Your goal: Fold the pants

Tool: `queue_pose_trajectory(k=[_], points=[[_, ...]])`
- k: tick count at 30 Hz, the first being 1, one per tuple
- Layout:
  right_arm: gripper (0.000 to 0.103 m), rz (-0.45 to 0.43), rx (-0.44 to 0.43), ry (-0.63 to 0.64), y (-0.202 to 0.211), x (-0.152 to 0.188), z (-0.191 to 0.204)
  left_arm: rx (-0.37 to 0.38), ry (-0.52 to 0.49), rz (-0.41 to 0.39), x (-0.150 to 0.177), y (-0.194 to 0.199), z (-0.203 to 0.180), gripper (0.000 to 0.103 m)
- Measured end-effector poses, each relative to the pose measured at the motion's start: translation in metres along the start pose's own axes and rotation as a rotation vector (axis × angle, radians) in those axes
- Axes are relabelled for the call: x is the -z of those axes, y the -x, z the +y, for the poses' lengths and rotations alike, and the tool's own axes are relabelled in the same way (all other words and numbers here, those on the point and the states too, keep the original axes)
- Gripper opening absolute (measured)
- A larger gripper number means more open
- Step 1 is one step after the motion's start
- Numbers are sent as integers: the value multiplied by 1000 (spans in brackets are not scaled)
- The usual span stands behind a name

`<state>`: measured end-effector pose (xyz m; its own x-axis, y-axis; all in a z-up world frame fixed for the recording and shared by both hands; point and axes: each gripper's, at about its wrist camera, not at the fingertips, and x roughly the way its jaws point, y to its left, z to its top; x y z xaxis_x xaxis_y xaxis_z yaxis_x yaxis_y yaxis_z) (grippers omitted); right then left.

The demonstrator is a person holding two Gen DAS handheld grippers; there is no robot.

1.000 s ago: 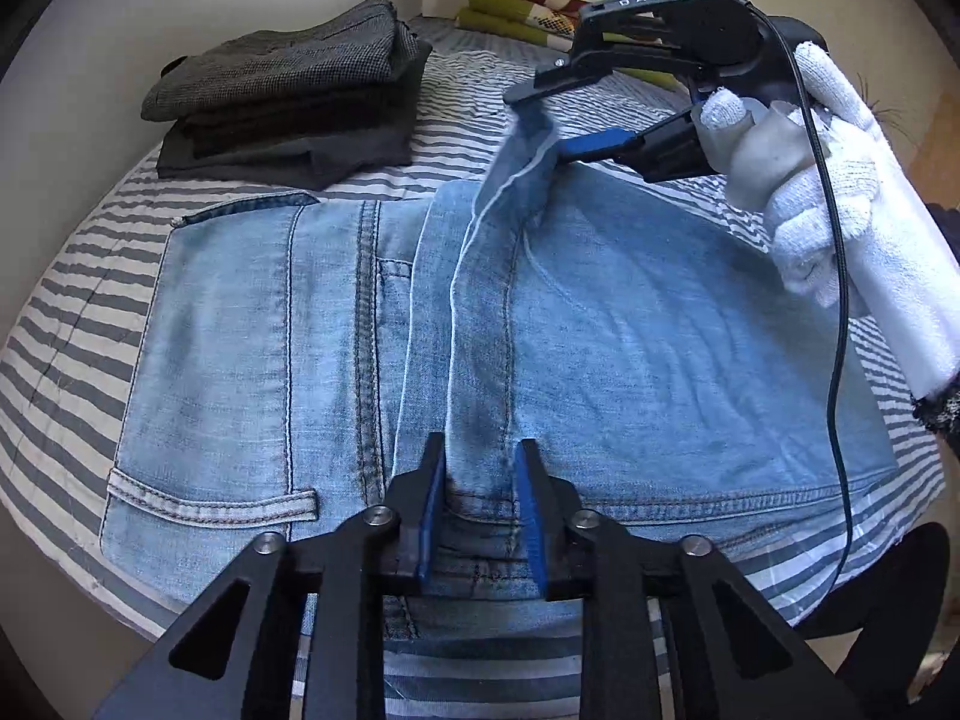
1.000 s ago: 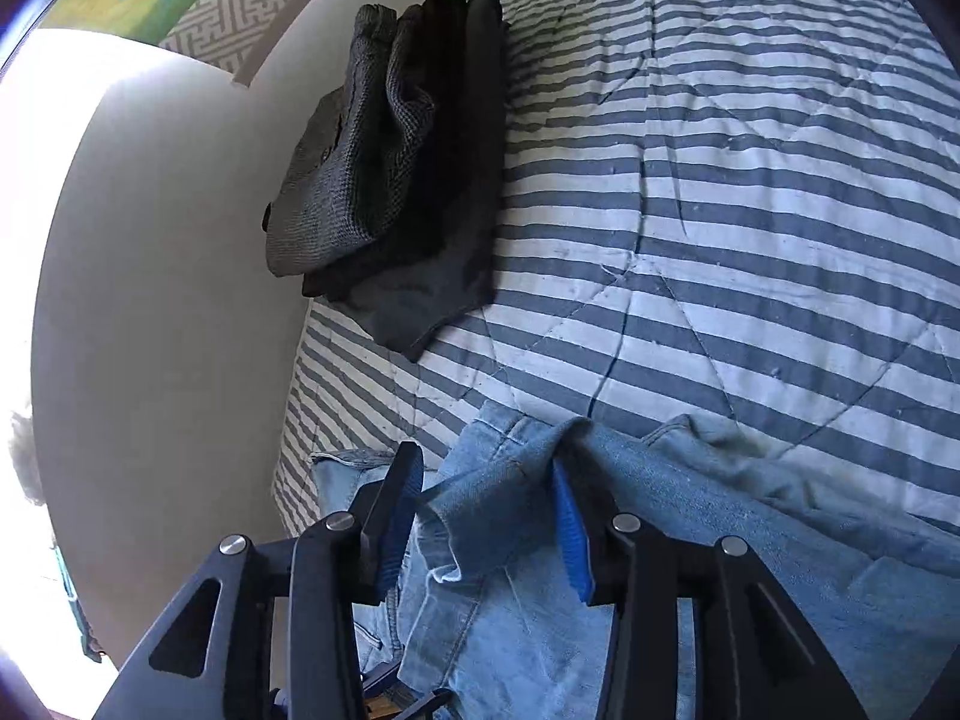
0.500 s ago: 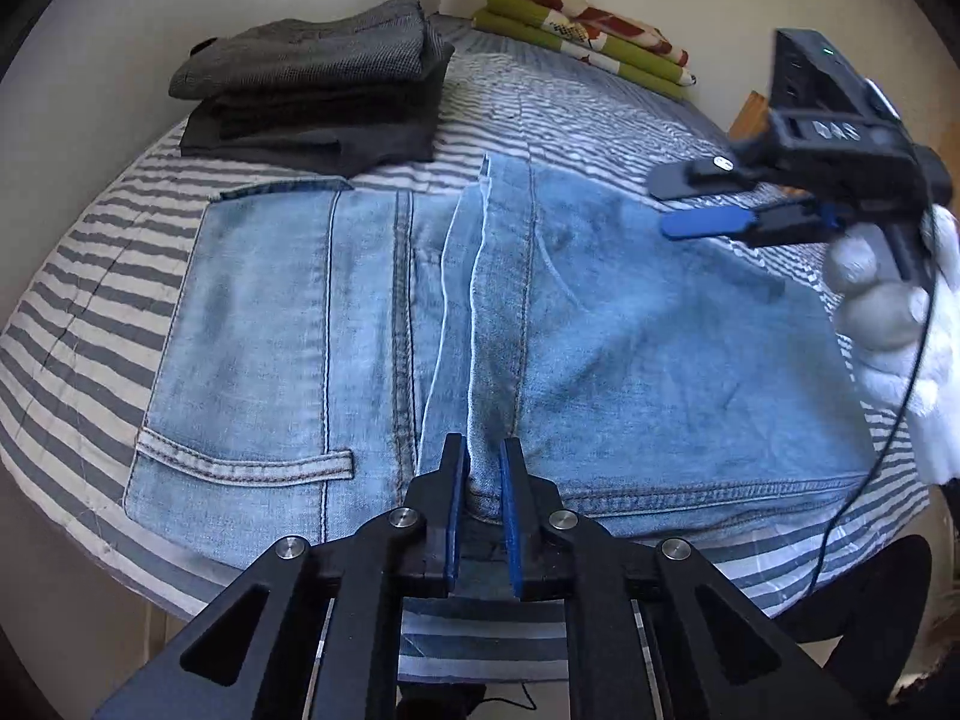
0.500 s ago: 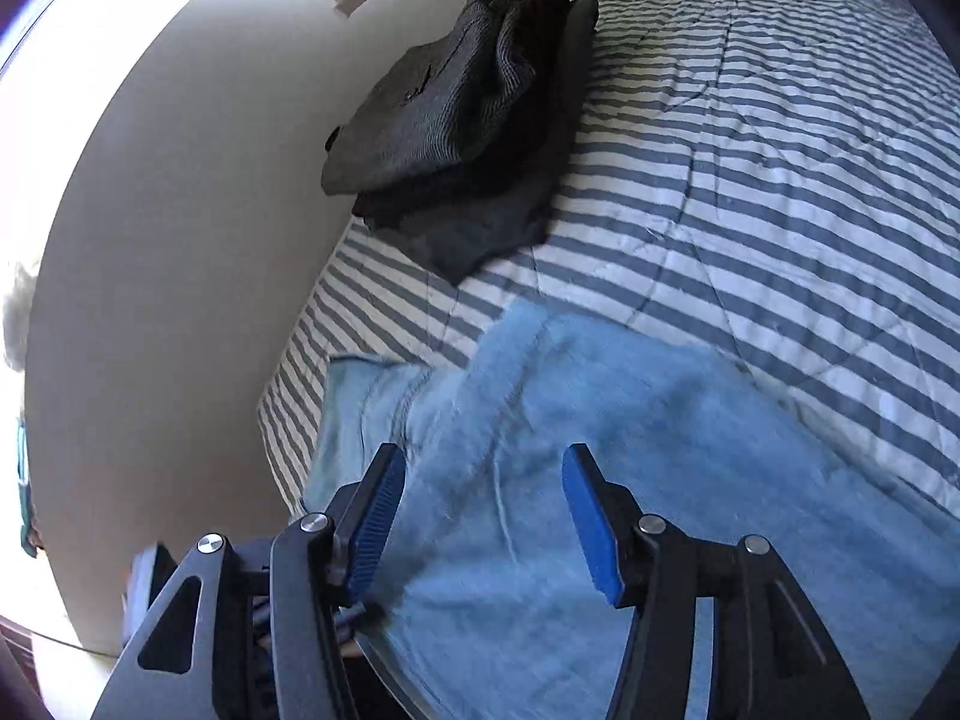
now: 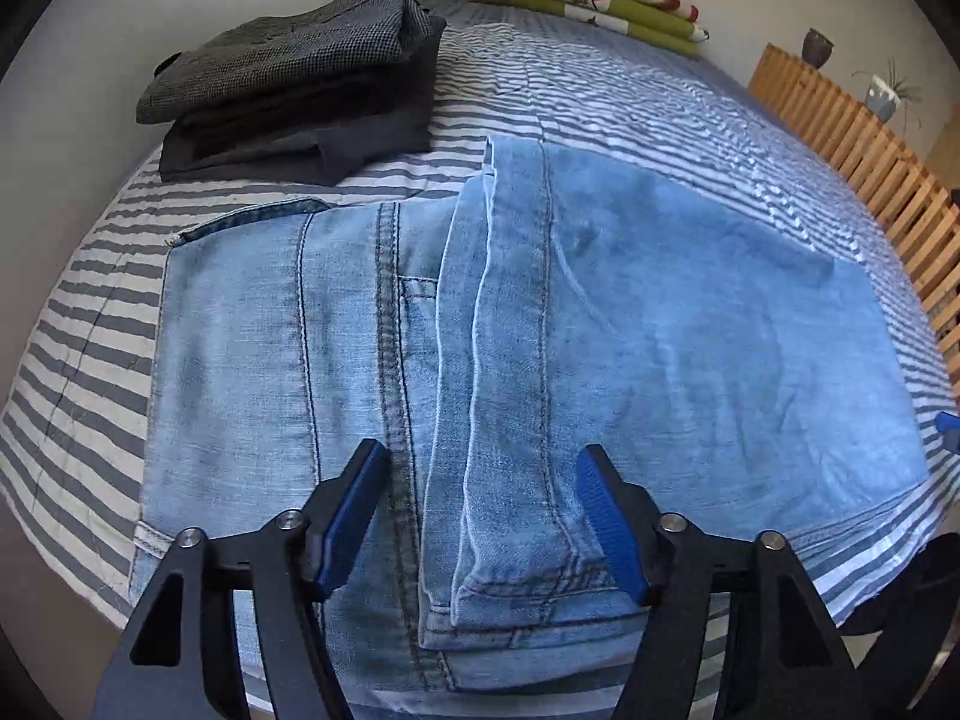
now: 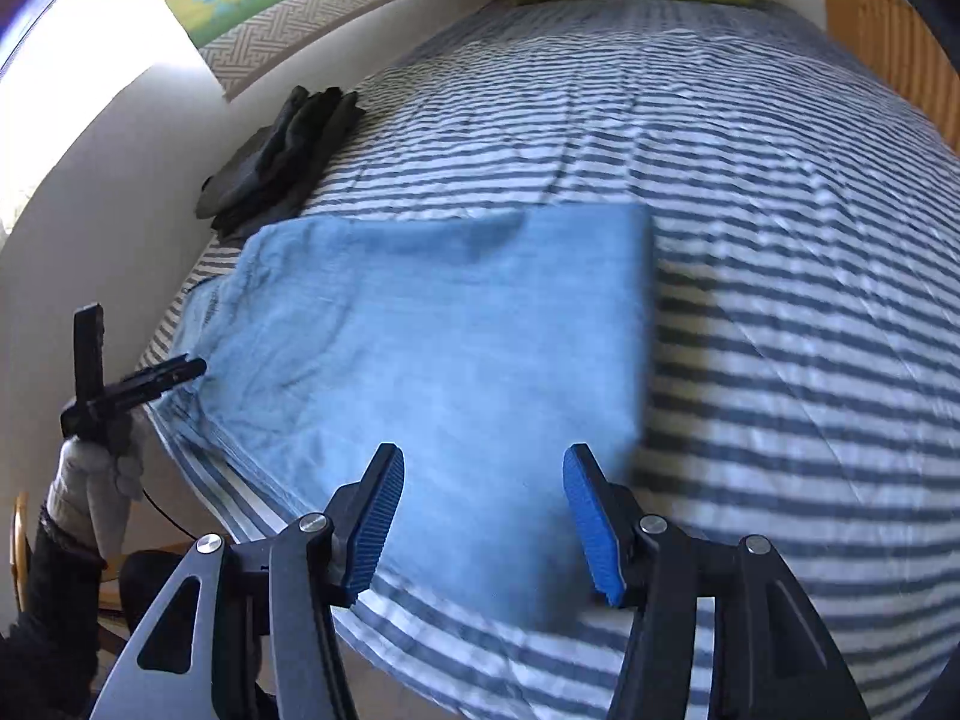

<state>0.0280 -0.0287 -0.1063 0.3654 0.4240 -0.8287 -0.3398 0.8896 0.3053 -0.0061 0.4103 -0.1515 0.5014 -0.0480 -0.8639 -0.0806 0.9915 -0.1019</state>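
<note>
Light blue jeans lie folded flat on the striped bed, the leg hems laid back over the seat near the waistband. My left gripper hovers open over the near hem edge, holding nothing. In the right wrist view the jeans appear as a blurred blue rectangle, and my right gripper stands open above their near edge. The left gripper, held by a white-gloved hand, shows at the left there. A blue fingertip of the right gripper peeks in at the far right edge of the left wrist view.
A stack of dark folded pants sits at the bed's far left, next to the wall. Green and red folded blankets lie at the head of the bed. A wooden slatted rail runs along the right side.
My left gripper let go of the hem and opened wide. My right gripper, open since releasing the leg end, pulled back to the right, nearly out of the left view. The jeans now lie flat.
</note>
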Motion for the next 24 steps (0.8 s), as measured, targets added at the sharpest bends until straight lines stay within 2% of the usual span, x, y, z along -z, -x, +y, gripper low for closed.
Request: queue_pose_trajectory(k=[2,4,6,8,11,15,19,23,24], points=[[52,1,59,27,8,27,-9,-4,10,6,0,3,1,40],[52,19,74,71,7,45,-10,5,18,10,-3,7,3,27],[53,23,70,123,3,58,-4,-11,24,11,-6,10,2,19],[53,23,94,197,-8,67,9,5,61,14,-12,14,5,3],[53,-5,170,275,-24,71,22,30,115,12,-22,23,6,3],[53,-24,223,251,-36,60,15,24,95,-15,-35,41,-5,3],[53,-15,255,333,-37,63,20,49,130,-31,-41,53,0,3],[53,-35,193,402,-22,69,32,42,146,-15,-38,52,2,3],[53,-41,222,408,-23,69,32,42,152,-14,-39,52,3,3]])
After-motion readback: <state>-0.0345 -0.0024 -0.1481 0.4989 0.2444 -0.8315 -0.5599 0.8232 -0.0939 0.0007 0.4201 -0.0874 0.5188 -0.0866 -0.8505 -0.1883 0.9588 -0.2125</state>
